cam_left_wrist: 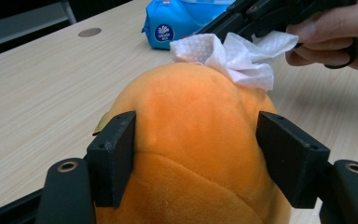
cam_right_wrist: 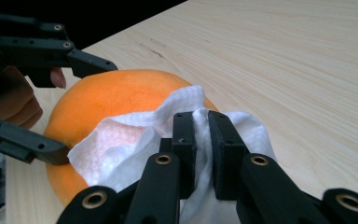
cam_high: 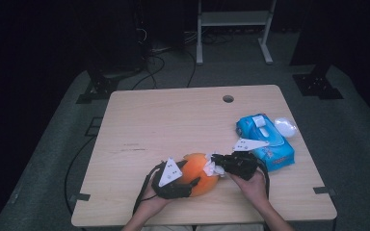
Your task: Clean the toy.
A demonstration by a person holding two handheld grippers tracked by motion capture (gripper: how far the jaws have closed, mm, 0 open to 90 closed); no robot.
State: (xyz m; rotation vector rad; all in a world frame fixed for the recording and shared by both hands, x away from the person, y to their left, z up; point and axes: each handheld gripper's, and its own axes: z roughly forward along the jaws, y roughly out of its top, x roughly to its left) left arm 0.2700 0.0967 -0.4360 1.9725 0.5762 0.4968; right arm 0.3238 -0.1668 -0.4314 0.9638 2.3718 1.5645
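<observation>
L gripper (cam_left_wrist: 196,154) clamps orange plush ball (cam_left_wrist: 193,140), lower centre of high view on table (cam_high: 173,120). R gripper (cam_right_wrist: 200,149) pinched on white wipe (cam_right_wrist: 121,149), pressed to ball's top.

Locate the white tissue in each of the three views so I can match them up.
High view: the white tissue sits low and centre, between the orange plush toy and the right gripper.
Left gripper view: top, right of centre, resting on the toy's far side.
Right gripper view: low centre, pinched between that gripper's own jaws, draped on the toy.
Shared landmark: the orange plush toy.
</observation>
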